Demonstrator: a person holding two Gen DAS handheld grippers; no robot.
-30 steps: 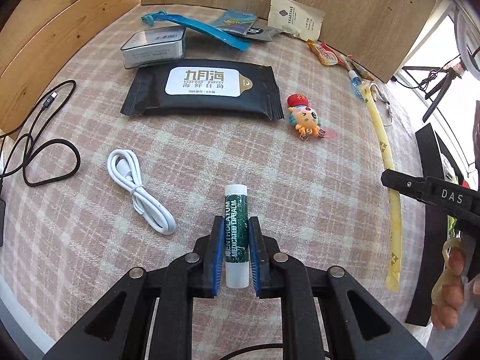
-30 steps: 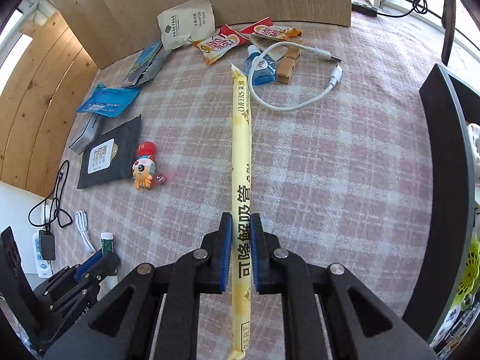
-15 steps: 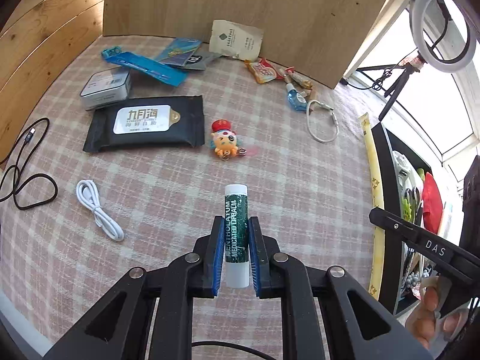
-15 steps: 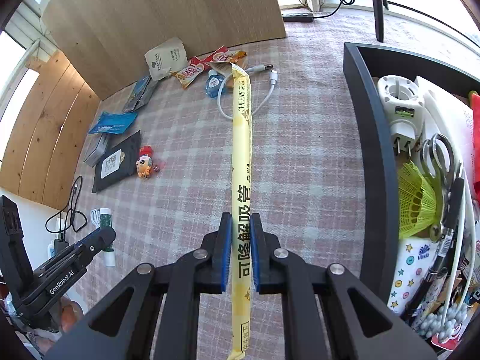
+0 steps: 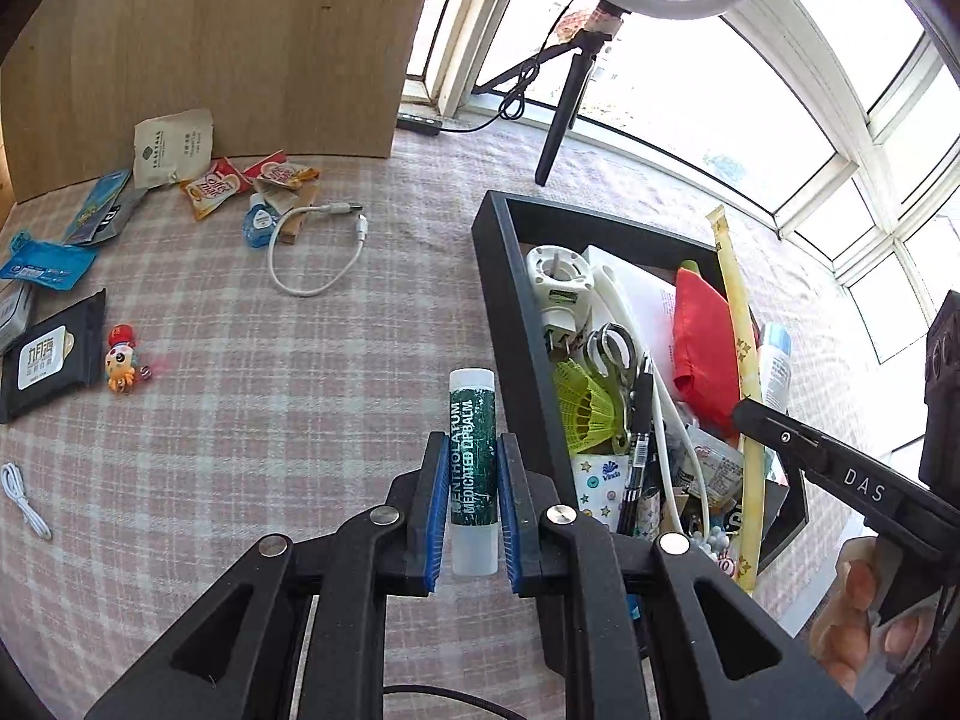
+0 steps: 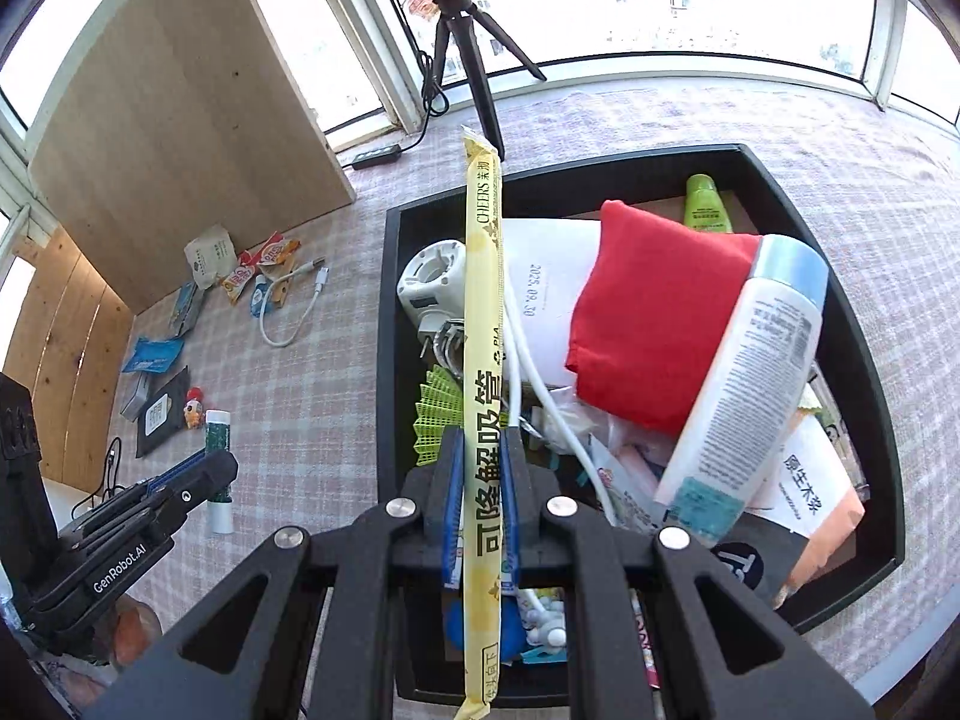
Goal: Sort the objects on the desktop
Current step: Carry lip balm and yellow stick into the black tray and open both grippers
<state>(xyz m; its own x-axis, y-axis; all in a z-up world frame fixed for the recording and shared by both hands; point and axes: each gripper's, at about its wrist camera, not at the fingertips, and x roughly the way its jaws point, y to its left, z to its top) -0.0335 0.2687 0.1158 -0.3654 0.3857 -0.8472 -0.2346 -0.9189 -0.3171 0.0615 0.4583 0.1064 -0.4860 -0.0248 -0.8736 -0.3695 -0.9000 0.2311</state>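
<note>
Both grippers have swung away from the scattered clutter to the black tray, which a second ago barely showed. The left gripper (image 5: 473, 501) clamps its ribbed blue pads on a cylindrical lip balm (image 5: 472, 468), a white tube with a dark green label, held above the plaid tabletop (image 5: 288, 420) just outside the tray's near wall. At 3 o'clock from it sits the rectangular, matte black tray (image 5: 516, 324), packed with a yellow shuttlecock, metal scissors and a red cloth. The right gripper (image 6: 482, 501) pinches a long, flat yellow straw packet (image 6: 482, 360), glossy and printed with characters, over the tray's left side. At 2 o'clock a smooth white bottle (image 6: 750, 384) leans on the red cloth (image 6: 654, 324).
</note>
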